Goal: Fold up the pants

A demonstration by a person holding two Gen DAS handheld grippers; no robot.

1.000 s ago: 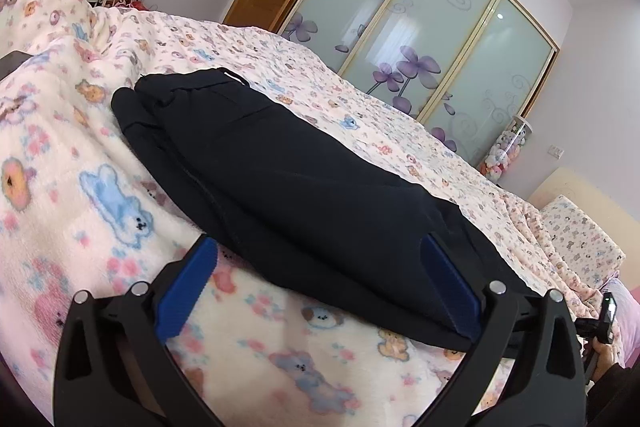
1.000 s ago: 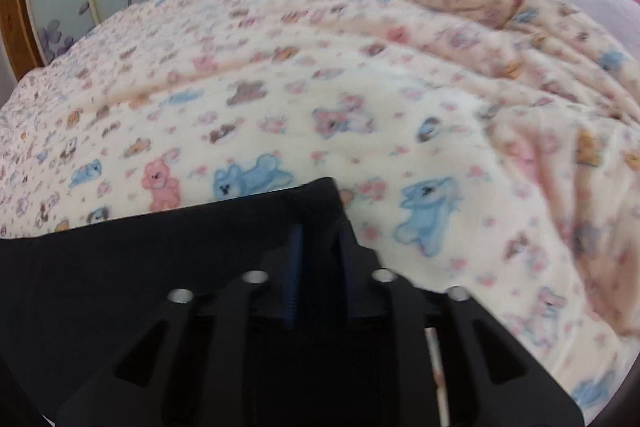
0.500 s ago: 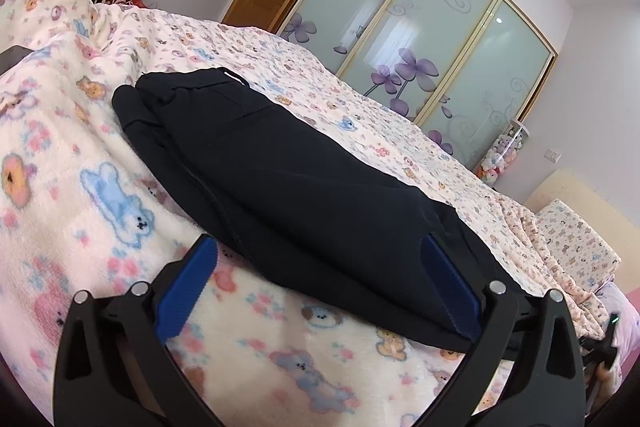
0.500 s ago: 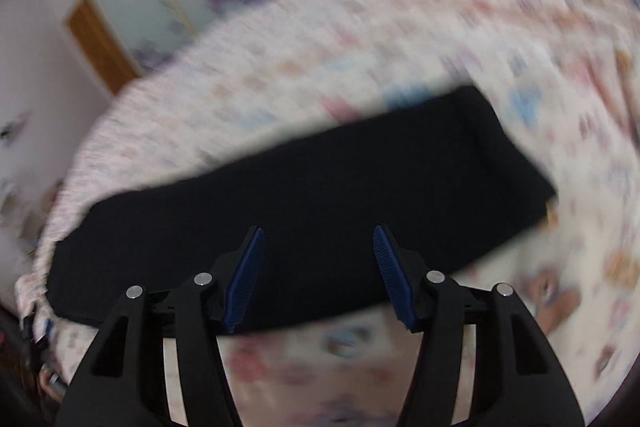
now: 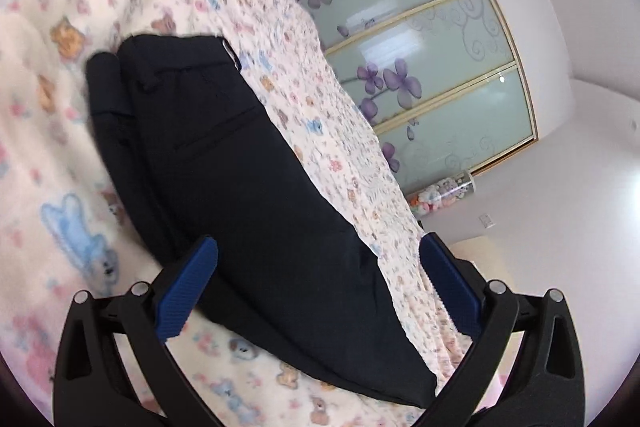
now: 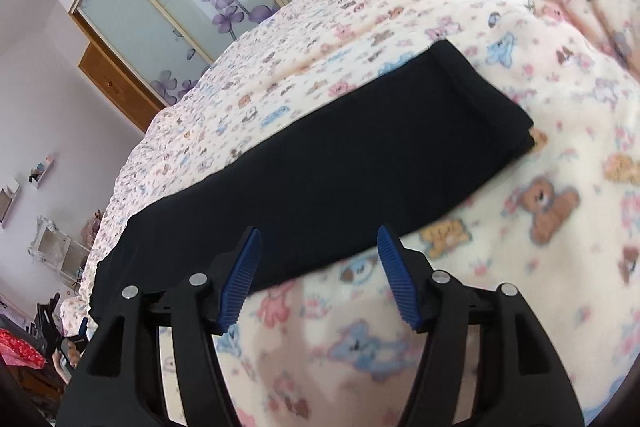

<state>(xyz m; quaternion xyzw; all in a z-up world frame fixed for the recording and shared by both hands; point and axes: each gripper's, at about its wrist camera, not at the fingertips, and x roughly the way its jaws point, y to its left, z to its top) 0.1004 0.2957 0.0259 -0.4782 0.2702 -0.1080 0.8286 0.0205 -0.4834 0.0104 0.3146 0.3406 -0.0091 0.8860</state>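
Dark navy pants (image 5: 240, 187) lie folded lengthwise, one leg on the other, on a teddy-bear blanket (image 5: 60, 167). In the left wrist view the waistband is at the far end and the legs run toward me. My left gripper (image 5: 318, 255) is open and empty, hovering above the leg part. In the right wrist view the pants (image 6: 340, 167) stretch across, with the hem end at the right. My right gripper (image 6: 318, 243) is open and empty, just above the near edge of the legs.
The blanket (image 6: 540, 267) covers the whole bed and is rumpled at the far right. A wardrobe with frosted floral sliding doors (image 5: 432, 67) stands beyond the bed. A white shelf unit (image 6: 56, 255) and clutter are by the far wall.
My right gripper let go of the pants hem, opened, and pulled back above the legs. My left gripper stayed open and tilted, so the view rolled and now looks more steeply down.
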